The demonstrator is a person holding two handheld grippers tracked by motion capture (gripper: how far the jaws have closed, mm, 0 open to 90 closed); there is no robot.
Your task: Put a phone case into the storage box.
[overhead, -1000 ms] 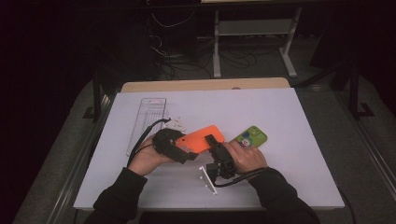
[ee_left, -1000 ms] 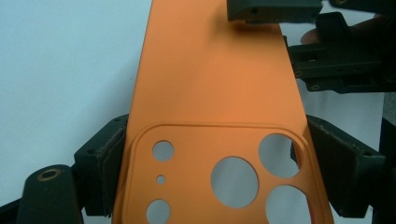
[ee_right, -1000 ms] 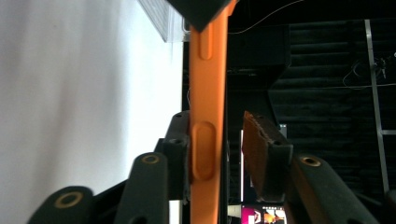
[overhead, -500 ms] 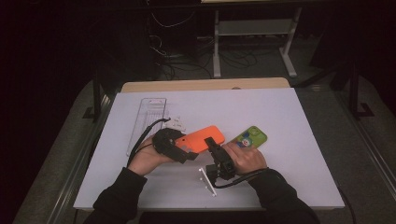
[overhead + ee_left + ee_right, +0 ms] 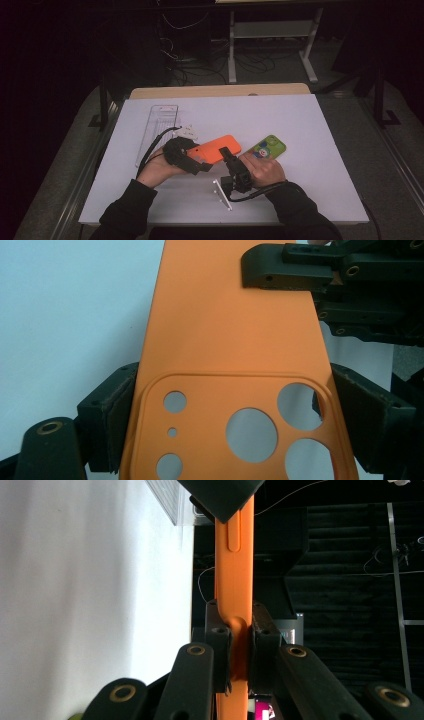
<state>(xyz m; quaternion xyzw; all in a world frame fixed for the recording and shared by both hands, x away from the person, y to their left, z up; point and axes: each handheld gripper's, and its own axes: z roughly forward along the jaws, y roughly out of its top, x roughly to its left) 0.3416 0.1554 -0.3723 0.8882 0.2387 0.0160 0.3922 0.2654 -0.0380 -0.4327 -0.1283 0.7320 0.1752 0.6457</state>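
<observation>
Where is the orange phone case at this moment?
In the high view, the orange phone case is just left of the table's middle, held between the two hand-held grippers, left and right. The green phone lies on its right.

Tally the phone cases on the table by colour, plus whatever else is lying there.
Orange phone case: 1
Green phone case: 1
Clear plastic tray: 1
White sticks: 2, as far as I can tell
Small white piece: 1
Total: 6
</observation>
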